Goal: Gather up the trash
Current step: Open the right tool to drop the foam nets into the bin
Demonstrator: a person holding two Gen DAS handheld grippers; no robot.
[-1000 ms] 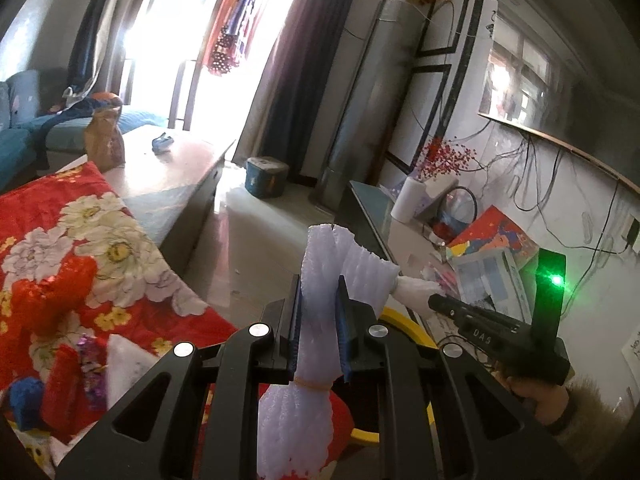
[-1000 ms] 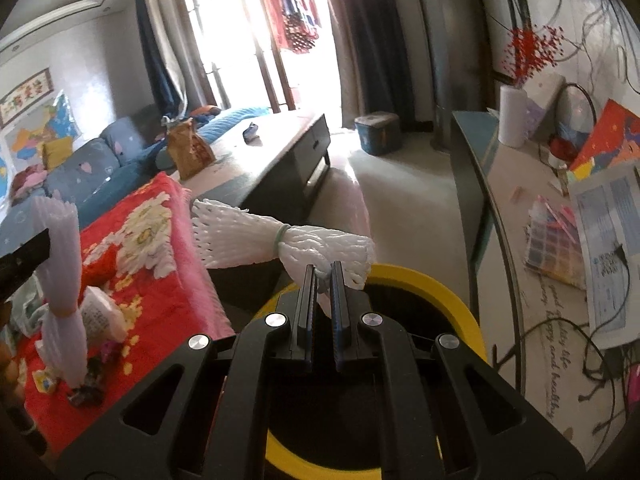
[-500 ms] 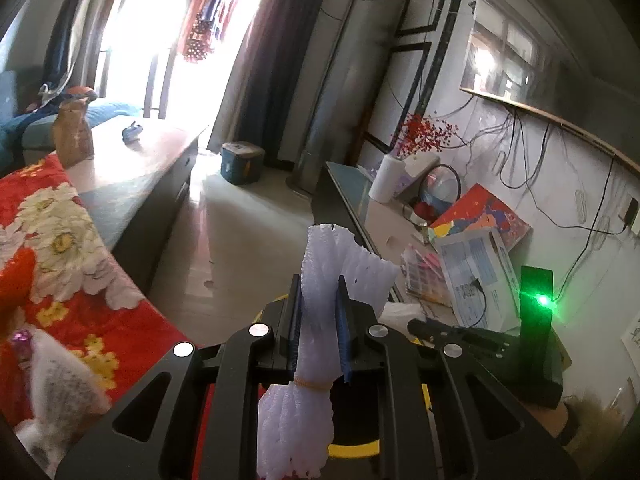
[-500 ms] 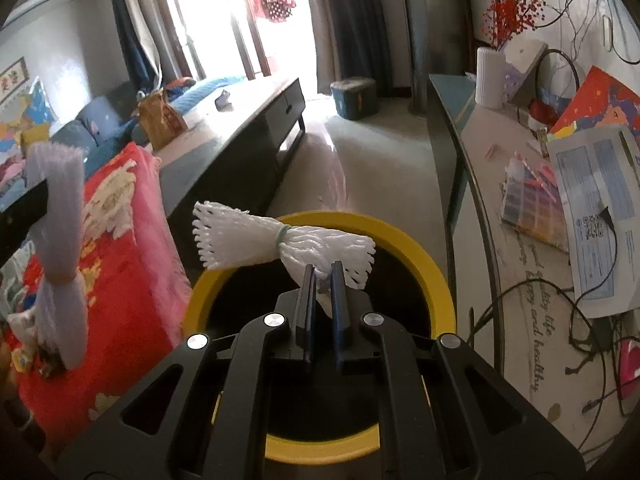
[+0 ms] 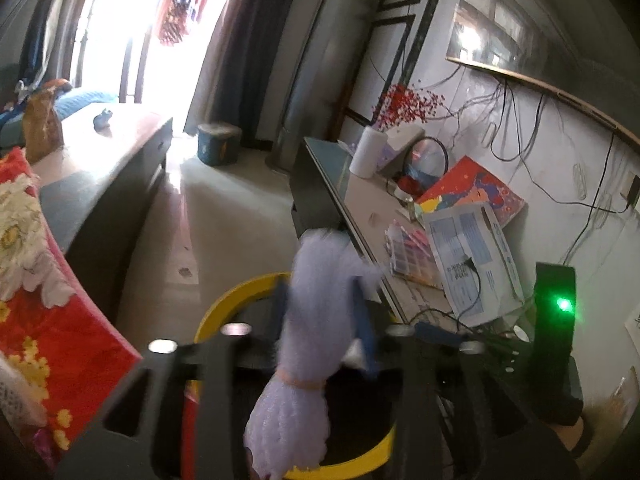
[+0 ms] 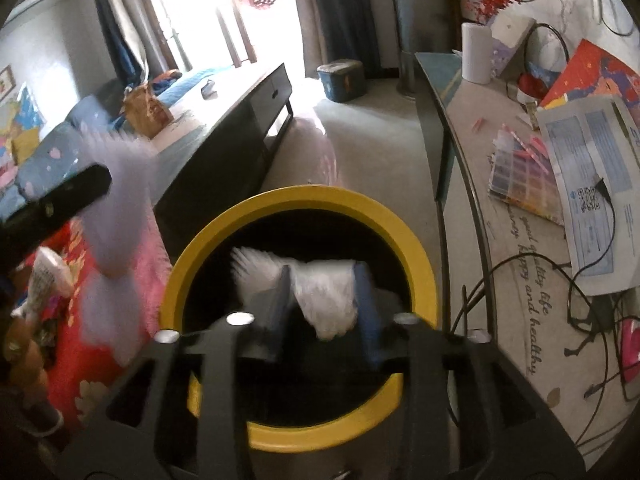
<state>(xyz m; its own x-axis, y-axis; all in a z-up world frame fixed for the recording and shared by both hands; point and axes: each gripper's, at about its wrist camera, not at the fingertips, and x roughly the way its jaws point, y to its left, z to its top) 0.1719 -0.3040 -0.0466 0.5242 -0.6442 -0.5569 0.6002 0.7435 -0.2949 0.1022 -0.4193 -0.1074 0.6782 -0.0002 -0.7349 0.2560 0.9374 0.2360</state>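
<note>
We've got both grippers over the yellow-rimmed bin so the trash falls straight in. The right gripper has spread wide since half a second ago, and its white foam net is dropping loose between the fingers. The left gripper has opened too, its foam net blurred above the rim.

I count two foam nets (one between each pair of my fingers) and one yellow-rimmed bin.
</note>
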